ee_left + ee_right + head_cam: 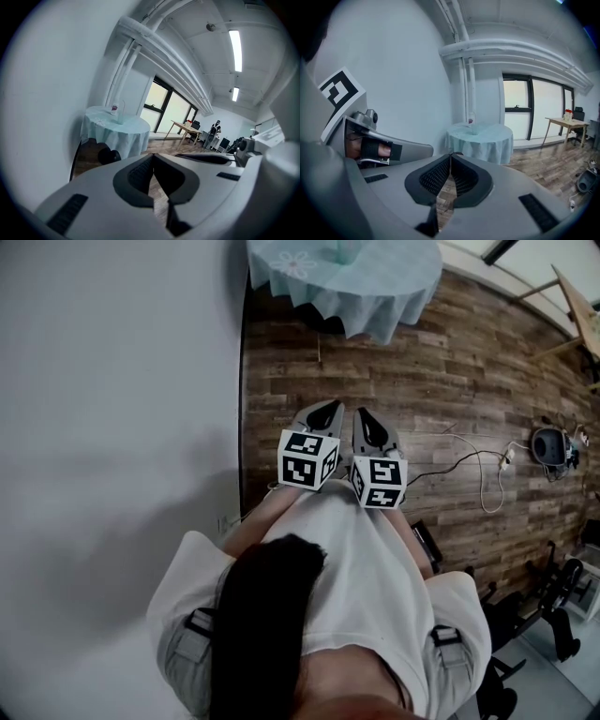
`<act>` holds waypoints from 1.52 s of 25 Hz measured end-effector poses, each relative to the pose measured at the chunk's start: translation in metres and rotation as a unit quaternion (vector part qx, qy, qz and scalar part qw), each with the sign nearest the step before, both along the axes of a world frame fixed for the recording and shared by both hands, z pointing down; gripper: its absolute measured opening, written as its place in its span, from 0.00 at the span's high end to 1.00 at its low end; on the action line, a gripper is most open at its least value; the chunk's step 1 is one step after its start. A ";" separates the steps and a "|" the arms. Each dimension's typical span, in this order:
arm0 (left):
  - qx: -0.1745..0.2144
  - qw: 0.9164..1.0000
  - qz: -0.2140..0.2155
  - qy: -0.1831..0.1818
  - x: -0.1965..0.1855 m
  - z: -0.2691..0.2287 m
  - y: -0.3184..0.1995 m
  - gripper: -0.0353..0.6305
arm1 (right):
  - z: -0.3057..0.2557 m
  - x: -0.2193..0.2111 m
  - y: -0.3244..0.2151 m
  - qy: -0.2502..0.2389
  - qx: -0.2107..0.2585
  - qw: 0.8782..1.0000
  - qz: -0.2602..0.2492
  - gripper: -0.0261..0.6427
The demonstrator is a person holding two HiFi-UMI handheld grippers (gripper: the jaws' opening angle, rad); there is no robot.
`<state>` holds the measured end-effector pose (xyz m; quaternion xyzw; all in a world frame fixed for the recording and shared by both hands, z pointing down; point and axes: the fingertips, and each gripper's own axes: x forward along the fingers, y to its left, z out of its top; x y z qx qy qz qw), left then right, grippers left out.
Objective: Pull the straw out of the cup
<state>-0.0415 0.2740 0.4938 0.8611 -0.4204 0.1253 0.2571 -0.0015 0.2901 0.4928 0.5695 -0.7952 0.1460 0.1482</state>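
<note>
Our grey left gripper (152, 158) and right gripper (450, 158), side by side, are clenched empty, the clear cup (471, 119) on a round blue-clothed table (480, 143) well ahead.

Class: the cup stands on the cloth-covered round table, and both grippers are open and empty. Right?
Not quite: the left gripper and right gripper are shut, not open; the left and right gripper views show jaws meeting, nothing between. The cup stands on the cloth-covered round table.

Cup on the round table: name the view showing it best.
Left gripper view: the cup stands whole and largest there. The right gripper view shows it smaller; the head view crops it at the top edge.
</note>
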 end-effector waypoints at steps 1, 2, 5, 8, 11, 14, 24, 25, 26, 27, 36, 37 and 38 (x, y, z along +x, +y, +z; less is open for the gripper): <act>-0.001 1.000 0.000 -0.001 -0.003 0.001 -0.004 0.93 | 0.001 -0.001 -0.003 -0.001 -0.001 1.000 0.002 0.91; -0.002 1.000 0.000 -0.002 -0.005 0.001 -0.007 0.93 | 0.001 -0.003 -0.006 -0.002 -0.002 1.000 0.004 0.91; -0.003 1.000 0.004 -0.004 -0.012 0.001 -0.016 0.93 | 0.000 -0.008 -0.015 -0.007 -0.004 1.000 0.012 0.91; -0.005 1.000 0.006 -0.004 -0.021 0.003 -0.027 0.93 | 0.003 -0.017 -0.026 -0.013 -0.009 1.000 0.015 0.91; -0.016 1.000 0.003 0.003 -0.029 0.006 -0.034 0.93 | 0.006 -0.026 -0.031 -0.012 -0.017 1.000 0.012 0.91; -0.019 1.000 0.014 0.007 -0.028 0.007 -0.041 0.93 | 0.007 -0.026 -0.038 -0.015 -0.016 1.000 0.021 0.91; -0.036 0.999 0.026 0.011 -0.031 0.007 -0.043 0.93 | 0.006 -0.033 -0.042 -0.035 -0.031 0.999 0.020 0.91; -0.036 0.999 0.024 0.011 -0.033 0.007 -0.044 0.93 | 0.007 -0.033 -0.043 -0.038 -0.032 0.999 0.020 0.91; -0.038 0.999 0.020 0.012 -0.034 0.007 -0.046 0.93 | 0.007 -0.033 -0.045 -0.043 -0.034 0.998 0.020 0.91; -0.040 0.999 0.015 0.016 -0.036 0.006 -0.048 0.93 | 0.008 -0.032 -0.047 -0.048 -0.035 0.998 0.021 0.91; -0.046 0.998 -0.013 0.028 -0.039 0.003 -0.073 0.93 | 0.010 -0.039 -0.078 -0.051 -0.030 0.998 -0.009 0.91; -0.046 0.998 -0.016 0.027 -0.039 0.005 -0.078 0.93 | 0.010 -0.038 -0.082 -0.051 -0.030 0.998 -0.011 0.91; -0.047 0.998 -0.019 0.025 -0.039 0.006 -0.082 0.93 | 0.010 -0.037 -0.087 -0.051 -0.029 0.998 -0.011 0.91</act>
